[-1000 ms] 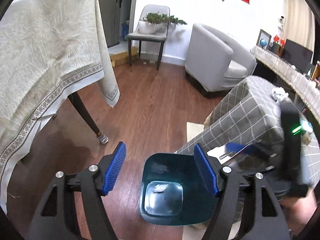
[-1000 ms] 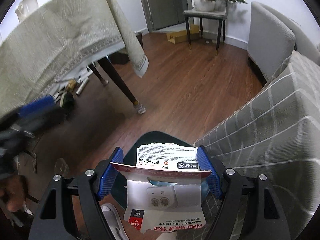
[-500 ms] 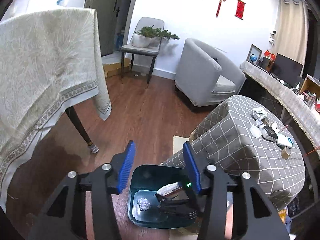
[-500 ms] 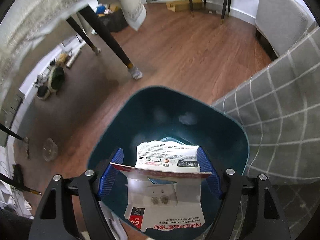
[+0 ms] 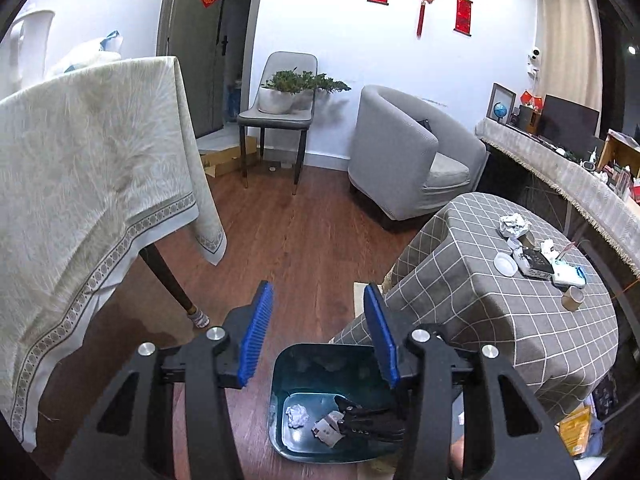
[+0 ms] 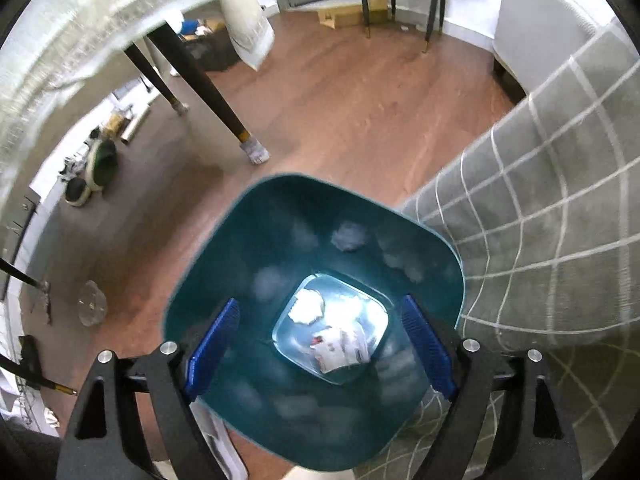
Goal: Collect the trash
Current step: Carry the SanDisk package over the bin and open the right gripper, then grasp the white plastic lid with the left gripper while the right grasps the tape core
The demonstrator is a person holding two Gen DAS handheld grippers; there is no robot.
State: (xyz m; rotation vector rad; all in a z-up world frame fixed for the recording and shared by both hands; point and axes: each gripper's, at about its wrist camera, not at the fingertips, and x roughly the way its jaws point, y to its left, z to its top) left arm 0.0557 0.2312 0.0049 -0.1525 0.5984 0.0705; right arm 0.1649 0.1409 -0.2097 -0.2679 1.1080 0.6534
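A dark teal bin [image 6: 224, 280] stands on the wood floor beside the checked-cloth table; it also shows in the left wrist view [image 5: 288, 364]. On its bottom lie a crumpled white paper ball [image 6: 306, 306] and a red-and-white card package [image 6: 340, 350]. My right gripper [image 6: 320, 340] is open and empty inside the bin's mouth. My left gripper [image 5: 318, 328] is open and empty, high above the bin. In the left wrist view the paper ball [image 5: 297, 415] and the package [image 5: 328, 428] show, with the right gripper's black body over them. More trash lies on the checked table: a crumpled paper [image 5: 512, 225] and small items.
The checked-cloth table [image 5: 492, 312] stands right of the bin. A big table with a cream cloth [image 5: 80, 184] and dark leg [image 6: 208, 92] stands to the left. A grey armchair [image 5: 404, 152] and a chair with a plant [image 5: 280, 112] stand at the back.
My right gripper has opened and let the card package fall to the bin's bottom. My left gripper has risen, drawn back and narrowed a little.
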